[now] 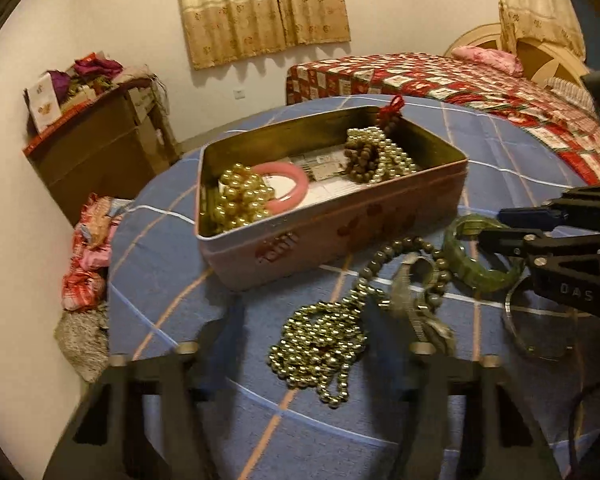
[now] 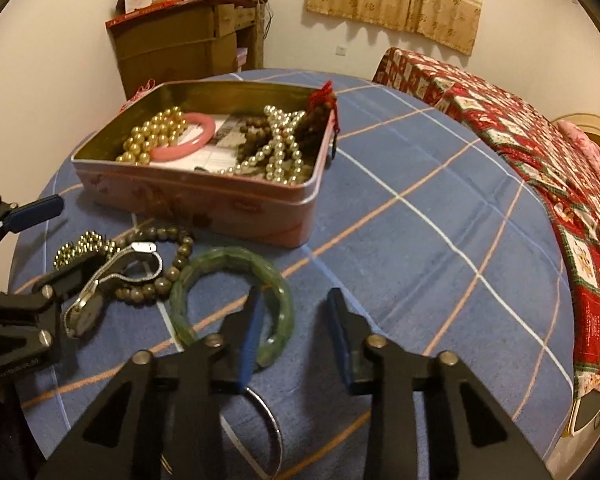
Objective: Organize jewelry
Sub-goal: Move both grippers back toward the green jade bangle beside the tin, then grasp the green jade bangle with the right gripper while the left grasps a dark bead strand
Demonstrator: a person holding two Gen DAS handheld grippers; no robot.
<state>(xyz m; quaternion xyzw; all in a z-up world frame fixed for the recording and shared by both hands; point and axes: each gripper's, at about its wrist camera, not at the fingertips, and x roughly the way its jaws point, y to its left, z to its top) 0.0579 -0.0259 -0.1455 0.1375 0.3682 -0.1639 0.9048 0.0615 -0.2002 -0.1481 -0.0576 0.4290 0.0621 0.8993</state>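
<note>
A pink tin box (image 1: 340, 240) (image 2: 204, 204) on the blue checked tablecloth holds gold beads, a pink bangle and pearl strands. In front of it lie a small-bead gold necklace (image 1: 320, 344) (image 2: 80, 246), a dark bead bracelet (image 1: 404, 248) (image 2: 180, 256), a mesh-strap watch (image 1: 418, 304) (image 2: 86, 308) and a green bangle (image 1: 480, 268) (image 2: 228, 258). My left gripper (image 1: 300, 328) (image 2: 54, 242) straddles the gold necklace, with its pads apart from the beads. My right gripper (image 2: 294, 312) (image 1: 500, 226) has the green bangle's rim between its blue pads, with a gap at the outer pad.
A thin metal bangle (image 2: 270, 420) (image 1: 514, 332) lies under the right gripper. The round table's edge (image 2: 540, 280) drops off toward a bed with a red quilt (image 2: 520, 140). A wooden cabinet (image 1: 100, 152) and a cloth bundle (image 1: 88, 252) stand to the left.
</note>
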